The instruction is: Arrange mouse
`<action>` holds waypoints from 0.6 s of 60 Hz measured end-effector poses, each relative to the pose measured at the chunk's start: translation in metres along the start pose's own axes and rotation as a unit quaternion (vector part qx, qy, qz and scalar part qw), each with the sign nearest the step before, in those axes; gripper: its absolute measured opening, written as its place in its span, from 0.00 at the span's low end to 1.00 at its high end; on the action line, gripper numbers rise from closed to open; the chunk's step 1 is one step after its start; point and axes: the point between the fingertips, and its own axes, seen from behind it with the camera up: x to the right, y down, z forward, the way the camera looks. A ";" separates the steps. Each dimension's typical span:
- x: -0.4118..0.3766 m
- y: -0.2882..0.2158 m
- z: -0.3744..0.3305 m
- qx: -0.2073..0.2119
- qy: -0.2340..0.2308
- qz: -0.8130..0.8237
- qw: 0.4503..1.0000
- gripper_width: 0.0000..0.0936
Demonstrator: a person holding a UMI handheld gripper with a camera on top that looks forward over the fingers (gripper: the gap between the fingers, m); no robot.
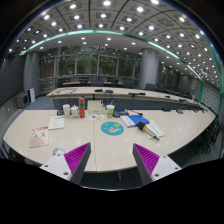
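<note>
My hand-held gripper (110, 160) hangs above the near edge of the surface (100, 145), its two fingers spread well apart with nothing between them, the magenta pads (77, 160) facing each other across bare tabletop. I cannot pick out the mouse with any certainty: the likeliest candidate is a small dark thing (117, 128) lying far ahead of the fingers, just left of a blue and white bundle (140, 124), with cups (66, 110) and bottles (83, 106) farther left and papers (38, 136) at the near left. It is too small to tell which way it points or how its long axis runs. Judging by what a mouse is, I expect it light, rigid and smooth-shelled, somewhat slippery, so I would pinch it across its narrow flanks near mid-body.
</note>
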 end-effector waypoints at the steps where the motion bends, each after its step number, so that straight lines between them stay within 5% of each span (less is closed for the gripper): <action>1: 0.000 0.003 0.004 -0.002 -0.001 0.001 1.000 0.92; 19: -0.049 0.095 0.056 -0.048 -0.016 0.014 0.999 0.91; 36: -0.212 0.189 0.122 -0.085 -0.095 -0.015 0.992 0.92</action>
